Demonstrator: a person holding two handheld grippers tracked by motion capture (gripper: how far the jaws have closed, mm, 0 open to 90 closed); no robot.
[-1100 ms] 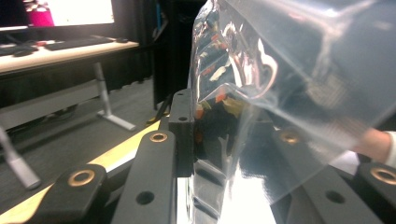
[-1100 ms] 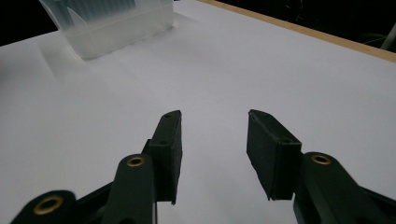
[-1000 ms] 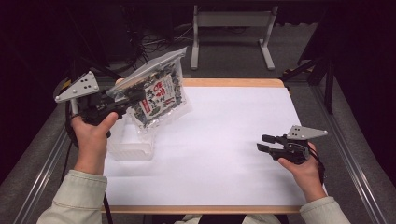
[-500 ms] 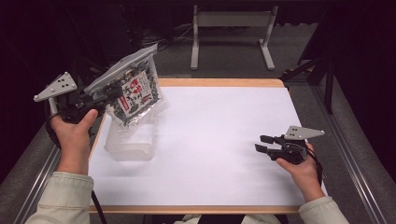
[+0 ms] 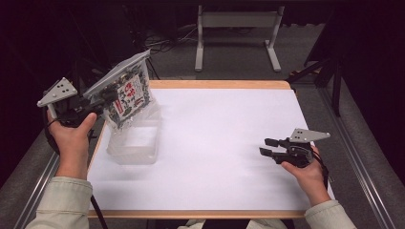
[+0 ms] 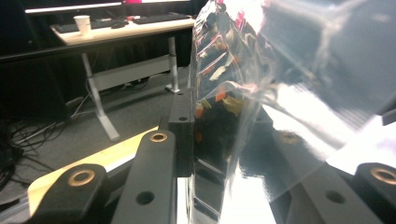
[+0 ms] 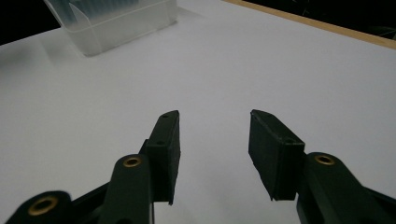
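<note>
A clear snack bag [image 5: 125, 91] with a red and white label hangs tilted above the table's left edge, over a clear plastic box [image 5: 133, 143]. My left gripper [image 5: 107, 97] is shut on the bag's edge, and up close the shiny bag [image 6: 243, 98] sits pinched between the black jaws. My right gripper [image 5: 266, 146] rests low over the white table top [image 5: 219, 133] at the right, open, with nothing between its fingers [image 7: 167, 149]. The box [image 7: 116, 18] lies far off in the right gripper view.
The wooden table edge [image 5: 219, 84] runs along the back. A metal table frame [image 5: 236, 28] stands on the floor behind, with cables beside it. A desk with a paper cup [image 6: 82, 23] shows in the left gripper view.
My left gripper has carried the bag leftward, from above the table's left part to over its left edge above the box. The right gripper has stayed nearly still.
</note>
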